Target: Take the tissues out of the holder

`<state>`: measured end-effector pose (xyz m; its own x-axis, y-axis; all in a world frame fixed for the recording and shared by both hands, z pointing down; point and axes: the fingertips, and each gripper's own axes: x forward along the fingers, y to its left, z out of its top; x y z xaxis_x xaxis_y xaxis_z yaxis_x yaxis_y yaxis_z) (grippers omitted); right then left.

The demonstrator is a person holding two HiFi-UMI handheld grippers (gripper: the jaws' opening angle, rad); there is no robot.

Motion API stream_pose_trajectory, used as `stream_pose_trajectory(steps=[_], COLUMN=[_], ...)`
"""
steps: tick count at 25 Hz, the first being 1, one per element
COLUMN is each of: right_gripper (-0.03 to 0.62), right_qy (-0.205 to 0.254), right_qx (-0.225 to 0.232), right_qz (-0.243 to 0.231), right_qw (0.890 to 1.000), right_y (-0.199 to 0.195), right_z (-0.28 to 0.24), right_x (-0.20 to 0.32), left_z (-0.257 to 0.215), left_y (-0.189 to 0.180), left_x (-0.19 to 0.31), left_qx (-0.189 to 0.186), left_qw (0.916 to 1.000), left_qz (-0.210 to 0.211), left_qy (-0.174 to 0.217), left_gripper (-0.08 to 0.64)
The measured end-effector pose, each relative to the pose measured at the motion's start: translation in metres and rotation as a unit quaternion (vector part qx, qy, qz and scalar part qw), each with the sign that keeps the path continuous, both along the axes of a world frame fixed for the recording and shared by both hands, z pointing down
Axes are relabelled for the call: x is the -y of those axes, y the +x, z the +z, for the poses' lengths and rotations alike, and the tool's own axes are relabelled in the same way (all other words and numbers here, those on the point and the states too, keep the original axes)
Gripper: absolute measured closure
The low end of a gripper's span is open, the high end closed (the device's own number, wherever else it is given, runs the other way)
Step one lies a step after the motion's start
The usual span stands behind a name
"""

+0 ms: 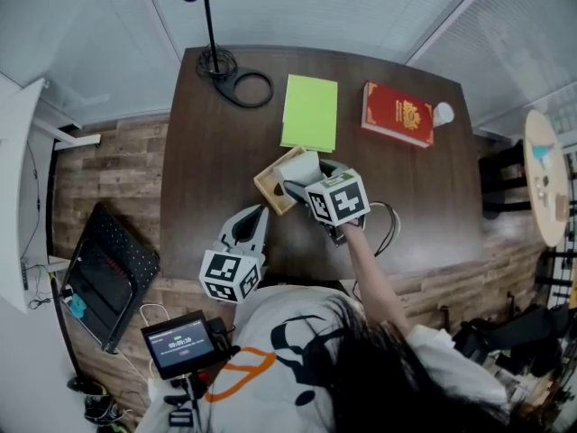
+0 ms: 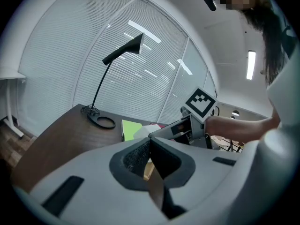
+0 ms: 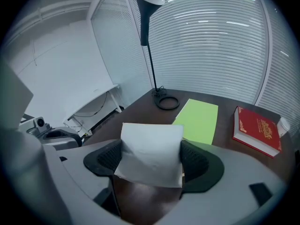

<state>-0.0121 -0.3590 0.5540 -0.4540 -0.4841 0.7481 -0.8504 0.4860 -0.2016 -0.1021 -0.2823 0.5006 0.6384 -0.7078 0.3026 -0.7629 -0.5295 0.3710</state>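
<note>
Dark wooden table (image 1: 207, 133), frame centre: white folded tissue (image 3: 150, 151) clamped in right gripper (image 1: 297, 189), seemingly mid-lift from tan wooden holder (image 1: 270, 180); left gripper (image 2: 151, 149) pinched closed, empty.

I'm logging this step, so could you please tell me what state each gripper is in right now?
Left gripper: jaws closed, empty.
Right gripper: jaws closed on a tissue.

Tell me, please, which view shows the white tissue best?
The right gripper view: the white tissue fills the gap between its jaws. The head view shows it small by the wooden holder; the left gripper view, barely.
</note>
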Motion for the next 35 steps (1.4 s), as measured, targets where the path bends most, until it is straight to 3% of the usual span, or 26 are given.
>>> stream_pose_trajectory(steps=[9,19,28,35], right_gripper=[0.190,0.190,0.190,0.190], right_qy=[0.014,-0.023,-0.071,-0.088], right_qx=[0.008,0.004,-0.034,-0.029], right_qz=[0.058,0.111,0.111,0.108], right_qw=[0.998,0.993,0.991,0.990], right_y=[0.057,0.117,0.138,0.137], right_z=[-0.018,0.012,0.058,0.080], right_x=[-0.024,-0.063,-0.080,-0.083], left_z=[-0.002,-0.003,-0.002,-0.001], left_y=[0.025,0.065,0.072,0.073], left_x=[-0.005,-0.011,-0.015,-0.015], left_qx=[0.003,0.006,0.015,0.019], left_qw=[0.9994,0.9974,0.9976,0.9983], left_qz=[0.033,0.071,0.068,0.054], left_qy=[0.005,0.009,0.005,0.003], left_gripper=[0.561,0.561,0.561,0.561])
